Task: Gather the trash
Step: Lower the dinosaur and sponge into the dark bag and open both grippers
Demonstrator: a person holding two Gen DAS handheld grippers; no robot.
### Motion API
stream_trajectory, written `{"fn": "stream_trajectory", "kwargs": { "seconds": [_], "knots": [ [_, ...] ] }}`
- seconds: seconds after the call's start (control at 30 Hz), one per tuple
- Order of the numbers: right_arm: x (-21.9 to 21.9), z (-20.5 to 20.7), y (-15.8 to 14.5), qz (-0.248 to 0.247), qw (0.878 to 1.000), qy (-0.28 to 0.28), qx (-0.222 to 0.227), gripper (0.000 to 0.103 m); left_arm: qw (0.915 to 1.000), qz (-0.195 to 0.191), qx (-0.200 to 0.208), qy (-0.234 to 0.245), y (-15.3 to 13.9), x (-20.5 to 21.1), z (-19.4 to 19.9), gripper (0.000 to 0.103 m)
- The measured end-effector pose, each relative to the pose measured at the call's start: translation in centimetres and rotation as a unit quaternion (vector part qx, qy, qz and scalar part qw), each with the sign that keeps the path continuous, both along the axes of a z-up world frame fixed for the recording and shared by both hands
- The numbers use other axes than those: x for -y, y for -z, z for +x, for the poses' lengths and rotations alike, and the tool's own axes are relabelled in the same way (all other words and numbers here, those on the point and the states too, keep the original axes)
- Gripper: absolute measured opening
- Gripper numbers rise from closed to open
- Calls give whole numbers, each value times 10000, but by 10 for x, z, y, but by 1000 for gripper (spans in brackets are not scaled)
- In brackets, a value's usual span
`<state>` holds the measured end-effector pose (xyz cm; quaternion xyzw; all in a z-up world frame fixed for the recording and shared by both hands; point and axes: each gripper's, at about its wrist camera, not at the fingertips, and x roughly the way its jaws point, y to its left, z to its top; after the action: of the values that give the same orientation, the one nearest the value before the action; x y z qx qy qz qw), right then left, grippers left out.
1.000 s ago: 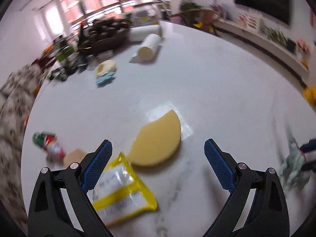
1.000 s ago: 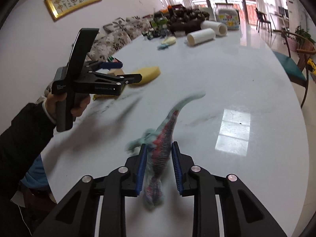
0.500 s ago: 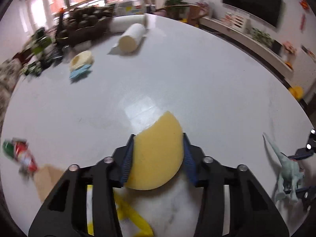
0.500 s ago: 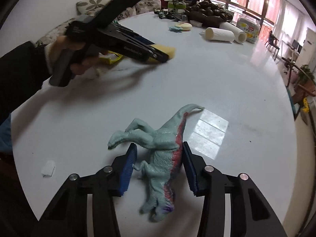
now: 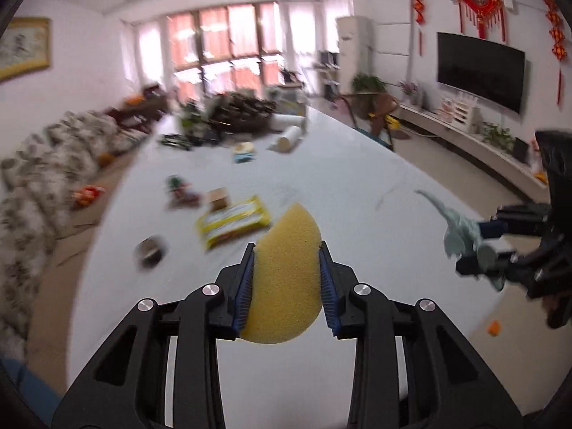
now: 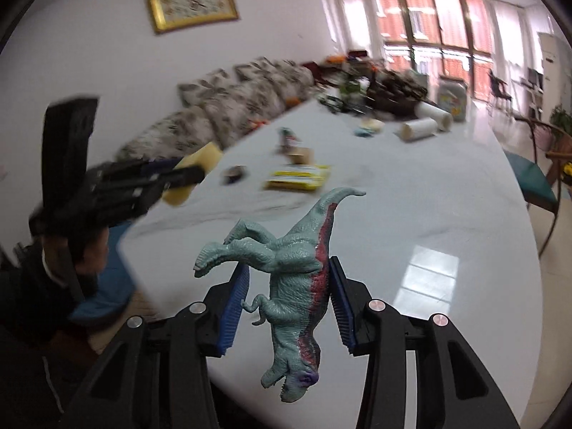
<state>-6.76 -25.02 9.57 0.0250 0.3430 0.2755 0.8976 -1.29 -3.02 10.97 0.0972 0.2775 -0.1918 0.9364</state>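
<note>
Carried two things above the white table (image 6: pixel 411 196) at once, by the look of it: clamped the yellow half-round sponge (image 5: pixel 286 293) across its width in the left gripper (image 5: pixel 287 248), having just been closing those jaws onto it, and pinched the toy dinosaur (image 6: pixel 296 286) by the torso in the right gripper (image 6: pixel 289 264), having just been opening those jaws to the wider body while pressing both blue pads against it. Held both things in the air over the near end of the table, clear of the surface, with the dinosaur head-down and tail pointing away. To do this carry well, probably called for a firm squeeze on the soft sponge and a level, unhurried path for the dinosaur, gripped off-centre and likely to swing or slip. Pointed both grippers forward and somewhat downward, side by side but well apart, the left one out by the table's sofa-side edge. Left the yellow packet (image 5: pixel 232 220) and other litter lying farther along the table, not yet collected
</note>
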Motion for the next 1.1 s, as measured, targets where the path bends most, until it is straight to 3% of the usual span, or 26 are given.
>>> {"fn": "stream_trajectory", "kwargs": {
  "seconds": [0.1,0.2,0.33,0.4,0.47,0.53,0.57,0.6,0.7,0.83,0.93,1.1],
  "knots": [
    [-33,-50,20,111,9991,-350,-188,45,9995,200,-36,-240,33,-17,-73,34],
    [-71,-90,57,-149,9957,-765,-510,45,9970,217,-697,-248,88,-33,-115,35],
    [-99,-108,113,-391,9873,-1064,-1115,45,9841,233,-1703,-444,171,-48,-132,37],
    [-106,-104,146,-489,9817,-1094,-1482,45,9738,244,-2187,-577,211,-53,-128,42],
    [-113,-94,189,-717,9719,-1103,-1952,45,9581,296,-2754,-726,249,-59,-117,46],
    [-120,-85,225,-934,9612,-1175,-2313,53,9449,426,-3183,-638,281,-58,-108,65],
    [-123,-81,243,-1090,9552,-1181,-2487,57,9340,596,-3465,-632,304,-56,-103,73],
    [-127,-77,264,-1325,9491,-1180,-2601,70,9256,748,-3664,-582,321,-53,-102,86],
    [-128,-72,289,-1592,9434,-1166,-2666,71,9070,1225,-3999,-493,365,-49,-97,86],
    [-116,-82,244,-1135,9575,-1186,-2371,70,9036,1105,-4107,-506,367,-62,-101,86],
    [-108,-94,184,-953,9695,-1298,-1848,70,9162,922,-3878,-401,334,-75,-103,86],
    [-89,-61,71,-322,9870,-1318,-863,77,9529,558,-2970,-236,241,-90,-107,86]
  ]
}}
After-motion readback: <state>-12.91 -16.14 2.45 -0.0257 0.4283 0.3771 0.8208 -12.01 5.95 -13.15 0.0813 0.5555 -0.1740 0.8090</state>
